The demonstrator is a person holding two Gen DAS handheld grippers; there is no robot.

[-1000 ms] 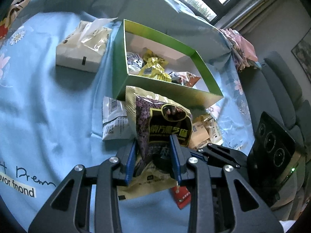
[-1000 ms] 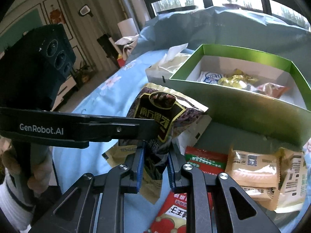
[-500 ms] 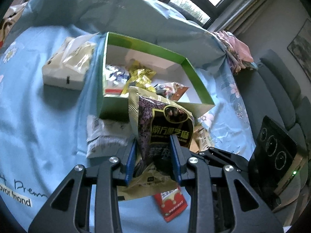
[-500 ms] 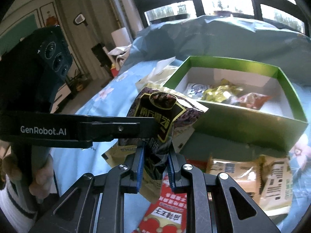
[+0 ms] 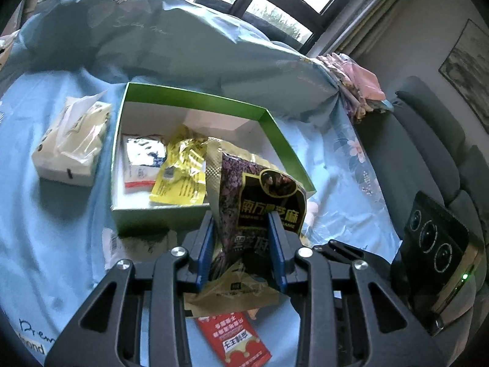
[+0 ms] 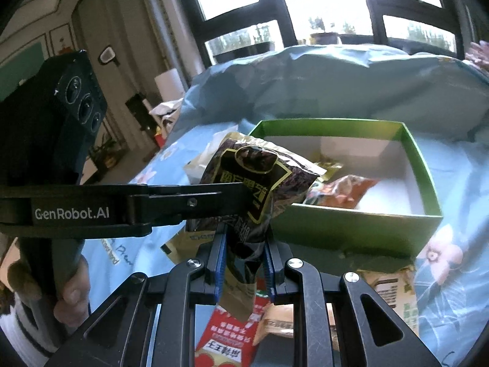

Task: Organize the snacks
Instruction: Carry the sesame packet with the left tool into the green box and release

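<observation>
Blue rubber pads line the fingers of both my tools, and both pairs are pressed onto the same crinkly purple-and-gold foil sesame packet (image 5: 259, 202). My left gripper (image 5: 241, 238) pinches its lower half from the sides; my right gripper (image 6: 244, 260) bites the bottom tail, where the foil is gathered to a narrow twist. I judge the double hold is there because the bag is limp and top-heavy: one clamp alone would let it flop over.

Below the packet, loose on the pale blue flowered bedsheet (image 5: 55, 214), lie the snacks not yet sorted: a flat red sachet with gold lettering (image 5: 235, 339), a tan paper-look pouch (image 5: 232, 290) right under my left tool, and, in the right view, beige biscuit packs (image 6: 394, 293) near the box's front wall.

Just beyond is the green cardboard box with the white lining (image 5: 134, 217), open at the top. The packet's upper end hangs over its near rim, so I take this as the carry-in step, with the release to come. Inside the box are a white-and-blue sachet (image 5: 143, 159), a crumpled yellow wrapper (image 5: 180, 177) and an orange-brown wrapper (image 6: 342, 189); the far right part of the floor is bare, which seems the natural spot to drop.

Left of the box a soft white tissue pack (image 5: 70, 143) lies on the sheet, apart from it.
</observation>
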